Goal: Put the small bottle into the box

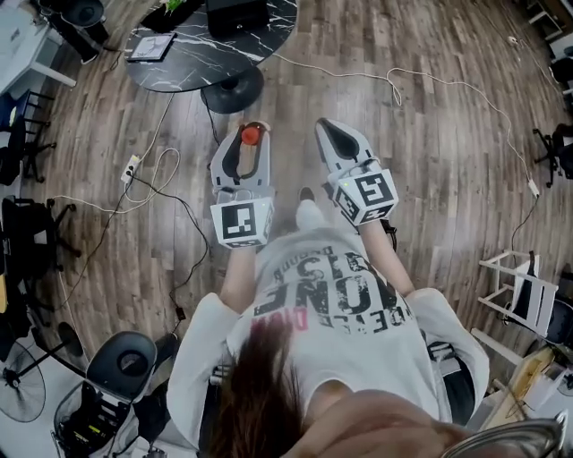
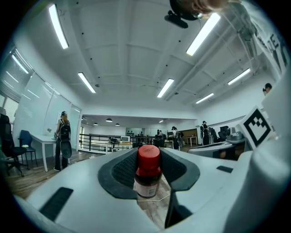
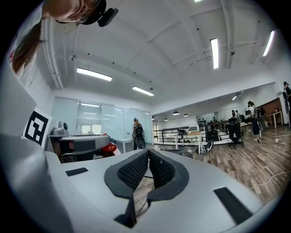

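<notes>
We hold the left gripper out level over the wooden floor, and its jaws are partly closed on the small bottle. In the left gripper view the ribbed black pads press on the small bottle from both sides. It stands upright between them, with a red cap, dark body and a pale label.

Our landmark is the round black marbled counter. In the head view the small bottle hangs in the air just on our side of that counter's round foot, off the counter itself and above the boards.

The right gripper sits on our side of the counter too, a little farther from its foot than the bottle and beside the left gripper. In the right gripper view the right gripper has its jaws brought together at the tips, with nothing between them and only floor showing through the slit behind.

A white cable trails across the floor away from the counter's edge towards the right of the head view. A power strip lies on the floor on the counter's other side, left of the foot
</notes>
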The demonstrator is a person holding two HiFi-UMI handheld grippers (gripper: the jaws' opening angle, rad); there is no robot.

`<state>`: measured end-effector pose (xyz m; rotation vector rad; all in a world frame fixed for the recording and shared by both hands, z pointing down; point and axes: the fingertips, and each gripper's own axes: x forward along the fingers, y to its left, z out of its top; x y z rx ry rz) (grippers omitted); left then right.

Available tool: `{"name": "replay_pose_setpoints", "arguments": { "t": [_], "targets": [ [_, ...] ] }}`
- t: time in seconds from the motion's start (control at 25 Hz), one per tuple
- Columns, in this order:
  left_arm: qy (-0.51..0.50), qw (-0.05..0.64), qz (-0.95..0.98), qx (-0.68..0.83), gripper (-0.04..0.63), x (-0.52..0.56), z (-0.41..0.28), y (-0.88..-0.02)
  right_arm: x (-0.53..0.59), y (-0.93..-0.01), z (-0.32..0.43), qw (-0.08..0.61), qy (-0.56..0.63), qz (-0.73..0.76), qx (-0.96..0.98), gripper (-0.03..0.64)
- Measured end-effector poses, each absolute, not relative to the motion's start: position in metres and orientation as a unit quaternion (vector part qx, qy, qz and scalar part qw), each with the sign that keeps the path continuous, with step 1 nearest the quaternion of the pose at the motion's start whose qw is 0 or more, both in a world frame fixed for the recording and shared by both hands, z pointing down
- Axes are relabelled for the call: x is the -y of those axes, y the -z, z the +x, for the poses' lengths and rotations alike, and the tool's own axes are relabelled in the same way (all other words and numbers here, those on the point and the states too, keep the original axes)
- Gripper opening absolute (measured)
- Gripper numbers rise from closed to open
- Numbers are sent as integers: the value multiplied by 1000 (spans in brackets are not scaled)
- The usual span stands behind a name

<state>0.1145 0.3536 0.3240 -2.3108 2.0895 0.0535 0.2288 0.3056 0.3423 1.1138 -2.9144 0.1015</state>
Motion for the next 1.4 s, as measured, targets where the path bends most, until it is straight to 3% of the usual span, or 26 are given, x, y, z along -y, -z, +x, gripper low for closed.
{"name": "replay_pose_setpoints", "arguments": {
  "t": [0.56,1.4],
  "targets": [
    [-3,14,-697,-717,143,-265,99,-326,-189,-346,210,6,-49,305,951,8],
    [-2,11,-687,-727,143,-192,90,-329,-112,-354,214,12,-59,309,949,8]
  ]
}}
